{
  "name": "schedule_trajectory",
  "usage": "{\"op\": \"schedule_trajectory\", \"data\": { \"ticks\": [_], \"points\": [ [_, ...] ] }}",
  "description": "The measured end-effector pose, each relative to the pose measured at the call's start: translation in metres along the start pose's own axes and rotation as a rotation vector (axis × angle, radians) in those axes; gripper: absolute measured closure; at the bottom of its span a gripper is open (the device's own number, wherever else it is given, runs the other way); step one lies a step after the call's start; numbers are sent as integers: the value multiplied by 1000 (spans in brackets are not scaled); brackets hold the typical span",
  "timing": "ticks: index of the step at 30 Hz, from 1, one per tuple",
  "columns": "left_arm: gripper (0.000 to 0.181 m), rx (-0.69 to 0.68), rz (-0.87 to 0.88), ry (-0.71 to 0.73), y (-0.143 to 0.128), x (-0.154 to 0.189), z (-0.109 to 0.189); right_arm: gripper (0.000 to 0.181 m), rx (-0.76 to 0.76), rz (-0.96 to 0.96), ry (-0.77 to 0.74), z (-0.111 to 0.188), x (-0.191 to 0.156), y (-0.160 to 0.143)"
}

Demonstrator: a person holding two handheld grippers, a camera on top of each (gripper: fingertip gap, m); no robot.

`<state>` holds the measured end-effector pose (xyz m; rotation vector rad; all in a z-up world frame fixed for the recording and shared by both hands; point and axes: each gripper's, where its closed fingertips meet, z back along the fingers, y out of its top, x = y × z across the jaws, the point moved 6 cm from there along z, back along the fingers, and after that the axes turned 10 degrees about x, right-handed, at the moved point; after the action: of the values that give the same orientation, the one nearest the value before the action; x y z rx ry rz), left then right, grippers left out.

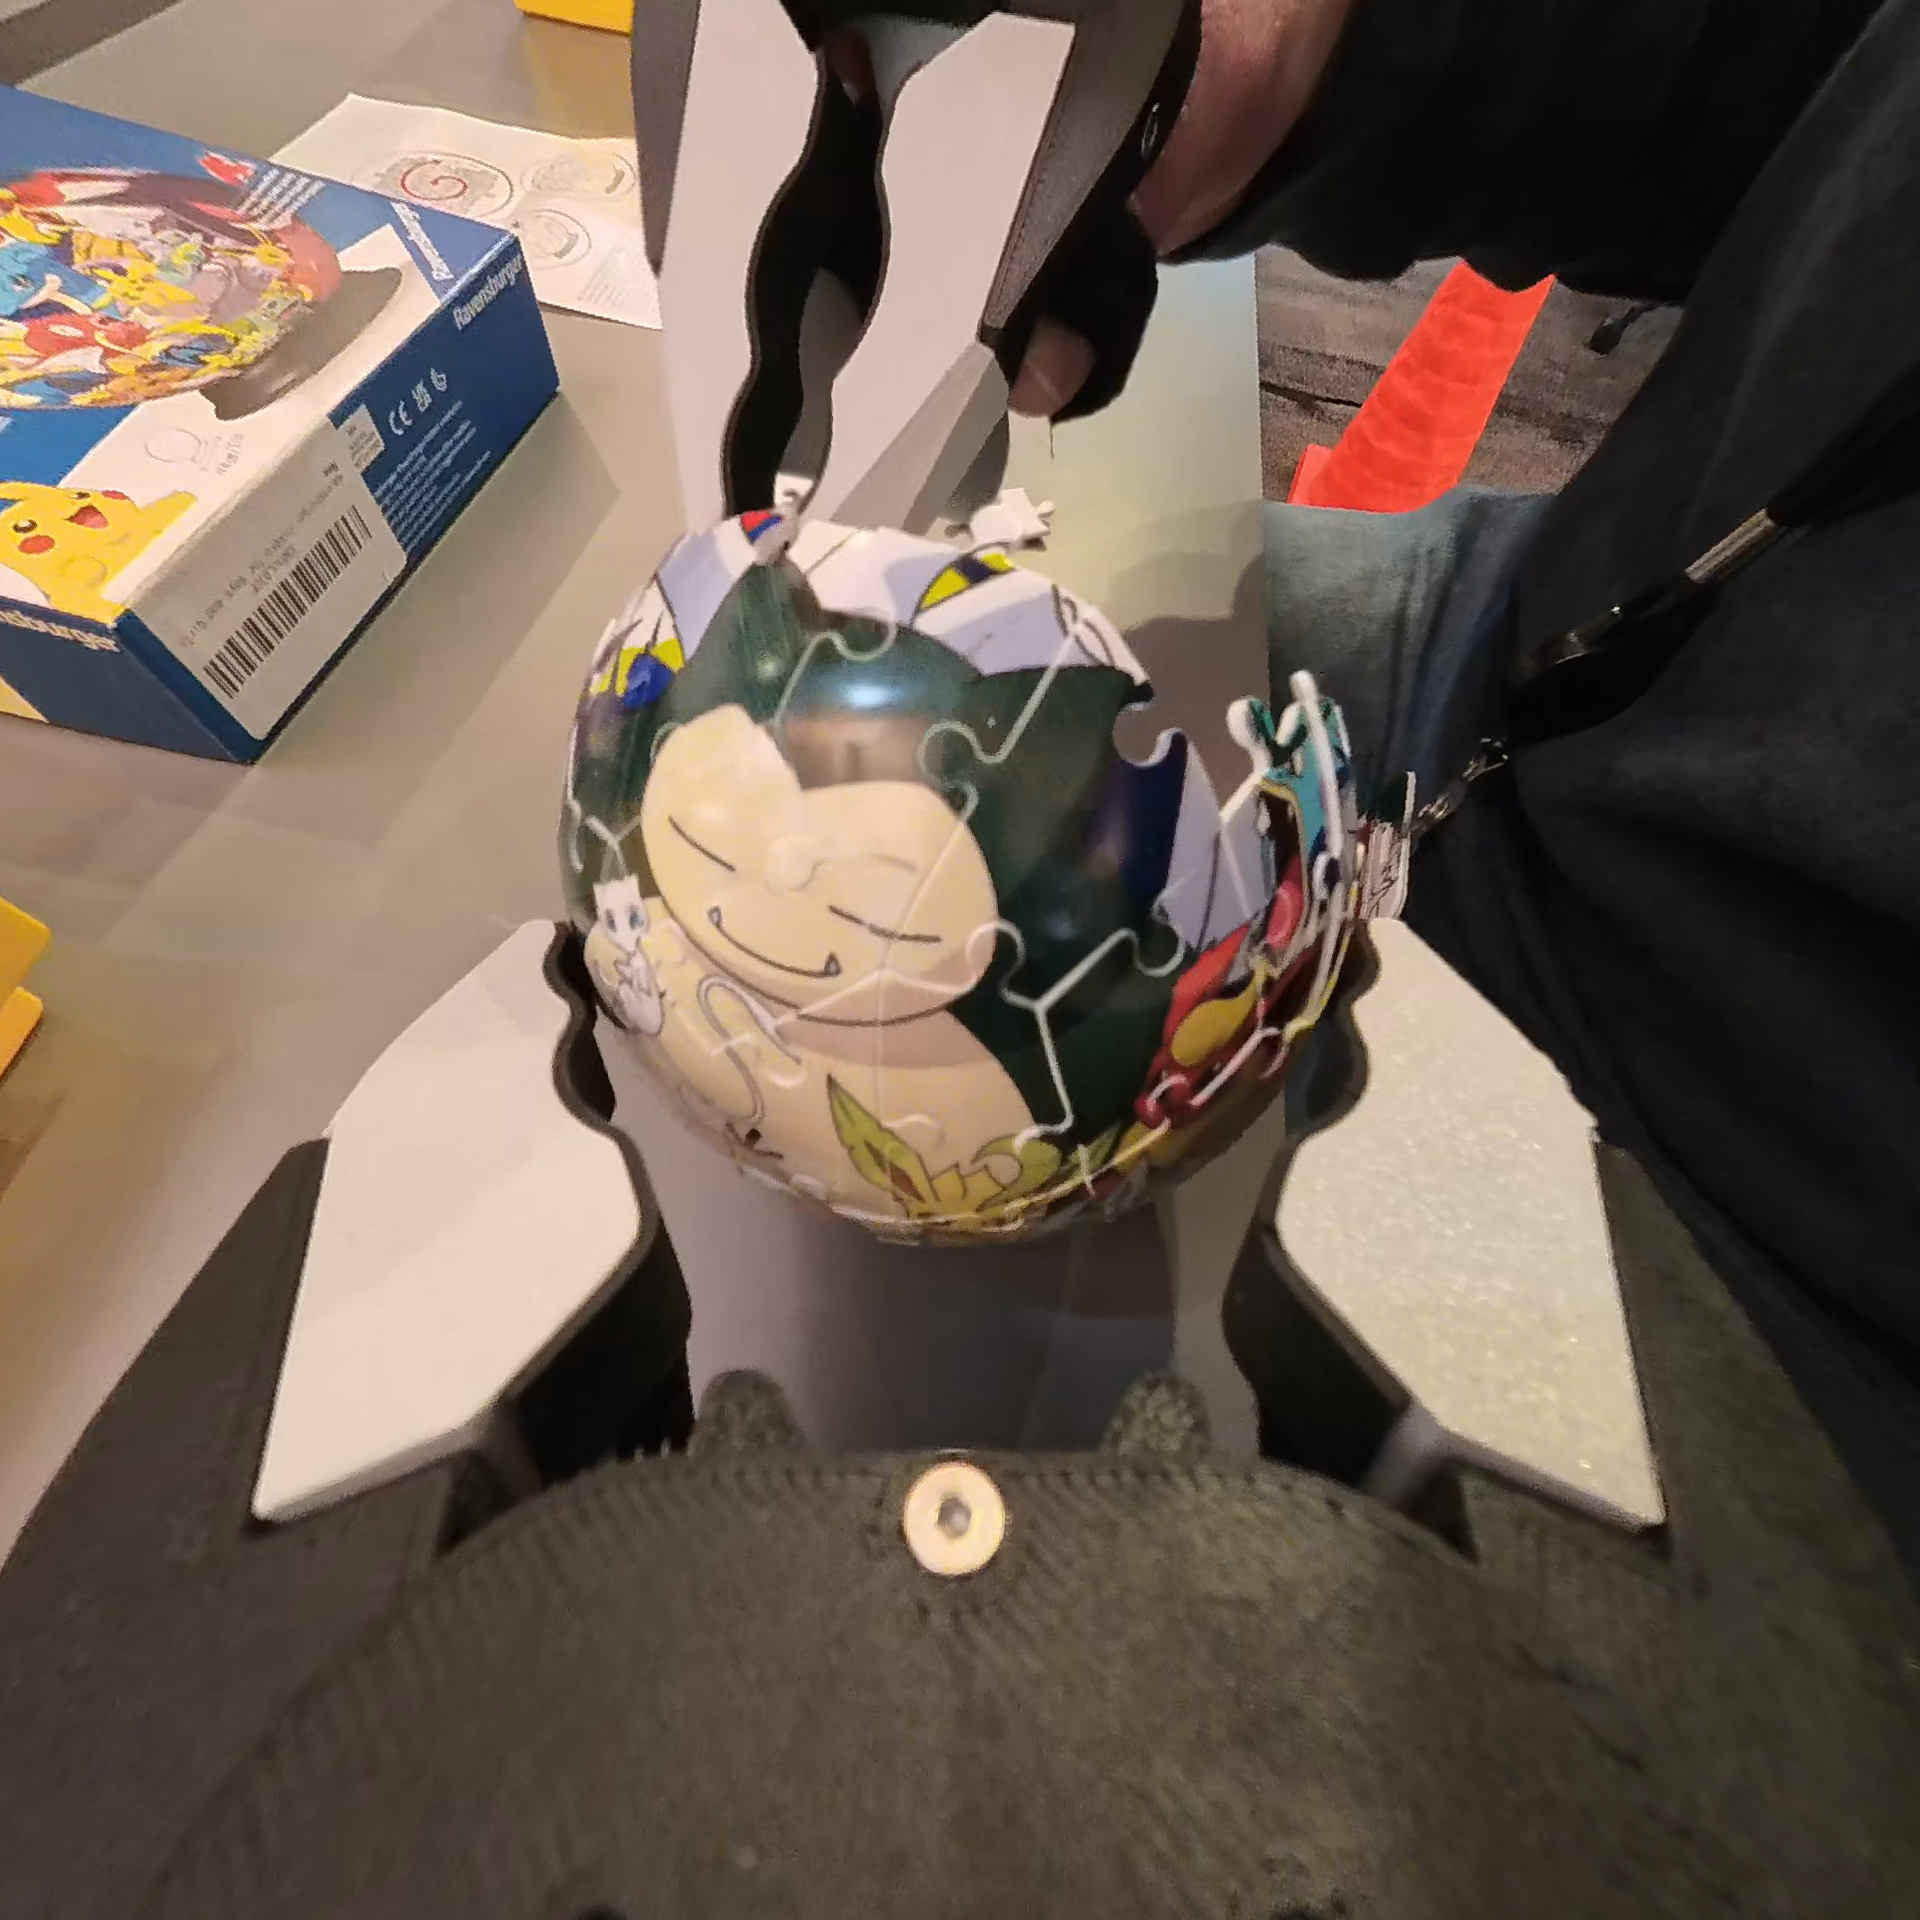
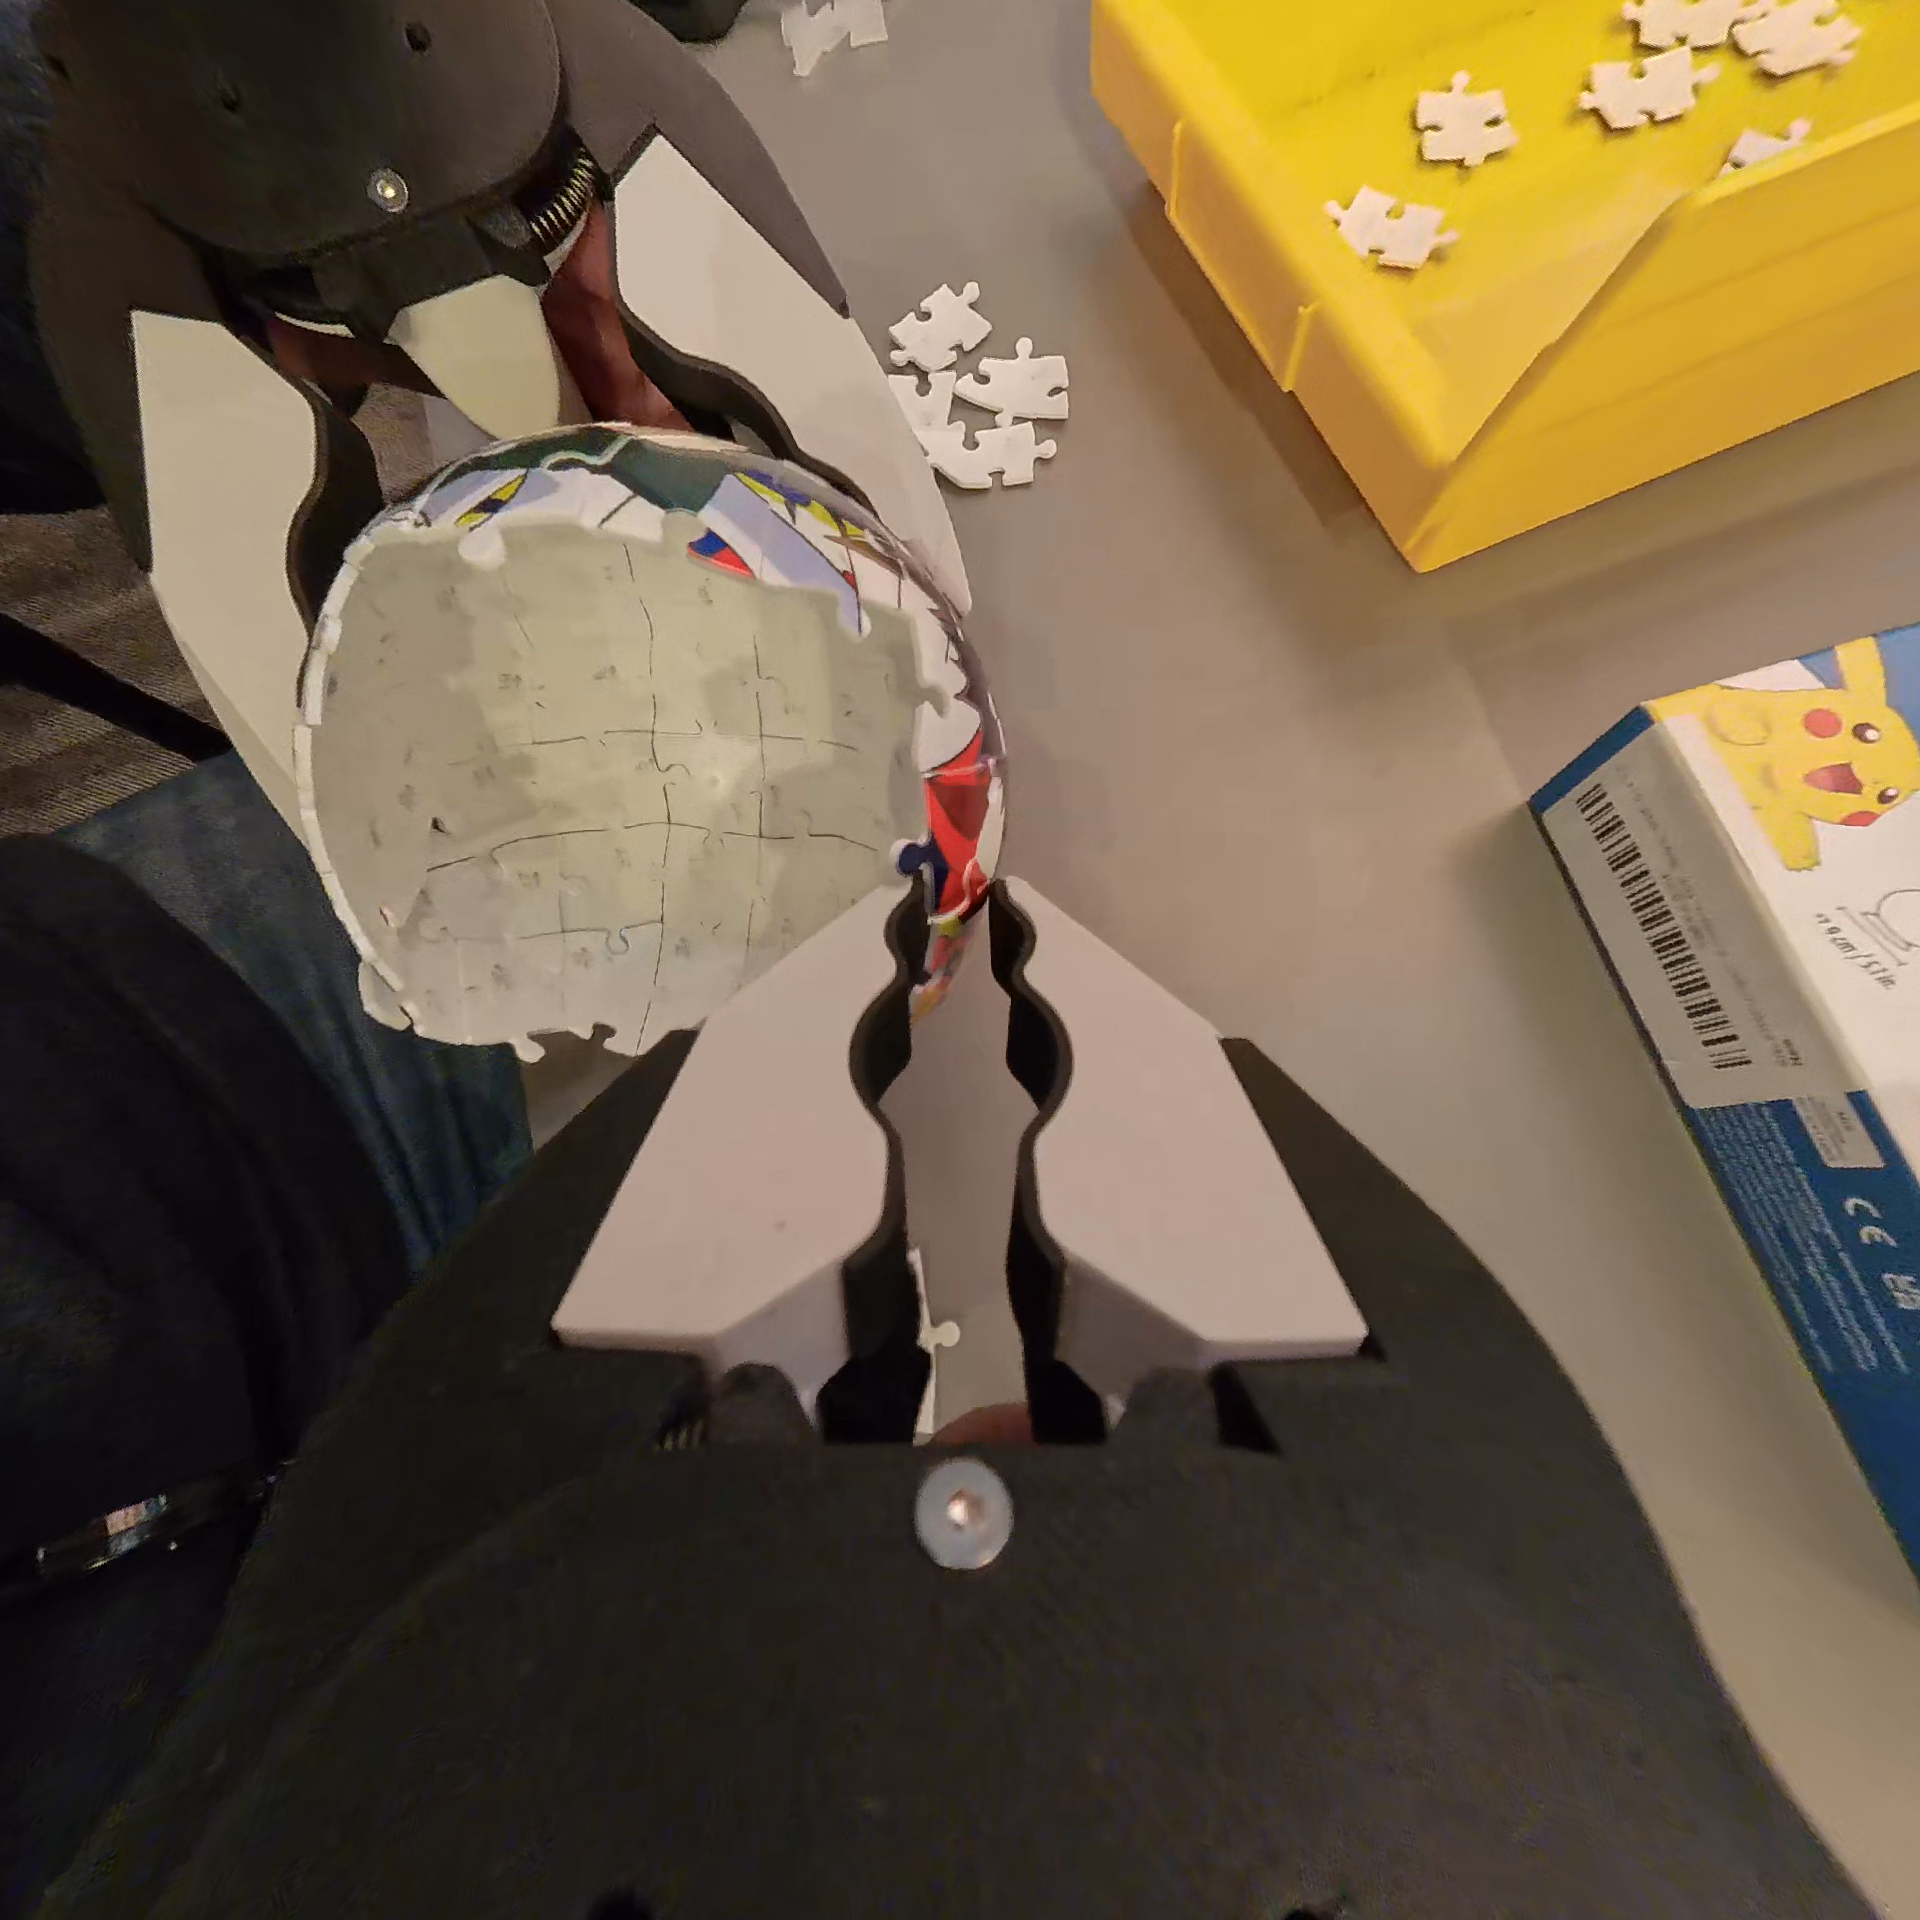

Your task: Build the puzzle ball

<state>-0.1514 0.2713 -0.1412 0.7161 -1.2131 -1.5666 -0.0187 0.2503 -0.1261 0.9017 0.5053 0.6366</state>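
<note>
Plastic puzzle ball (image 1: 883, 862), half built, sits clamped in the left gripper (image 1: 961, 997); the right gripper (image 2: 951, 904) pinches its open rim from the far side.

Puzzle ball (image 1: 883, 894): outer face printed with a cream and dark-teal cartoon figure, pale blue-grey panels, yellow leaf shapes and red patches along one edge; inner face (image 2: 623, 769) plain pale grey-white, crossed by thin dark seam lines. Grippers: left gripper (image 1: 961, 1023) and right gripper (image 2: 956, 914) both black-bodied with light grey finger plates and black wavy pads. Surroundings: blue puzzle box (image 1: 260, 416) with multicoloured cartoon artwork, a yellow character and a black-and-white barcode panel; yellow tray (image 2: 1455, 343) holding white loose puzzle pieces (image 2: 1455, 125); further white pieces (image 2: 982, 390) on the grey table (image 2: 1247, 675).
</note>
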Motion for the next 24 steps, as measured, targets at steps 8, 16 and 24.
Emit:
{"op": "schedule_trajectory", "data": {
  "ticks": [8, 16, 24],
  "points": [
    [52, -13, 64, -15, 6, 4, 7, 171, 23, -95, 75, -5, -5, -4],
    [51, -38, 180, -40, 7, 8, 10, 171, 29, -203, 144, -11, -8, -12],
    [51, -3, 251, -54, 5, 4, 9, 172, 10, -265, 172, -20, -6, -24]
  ]
}}
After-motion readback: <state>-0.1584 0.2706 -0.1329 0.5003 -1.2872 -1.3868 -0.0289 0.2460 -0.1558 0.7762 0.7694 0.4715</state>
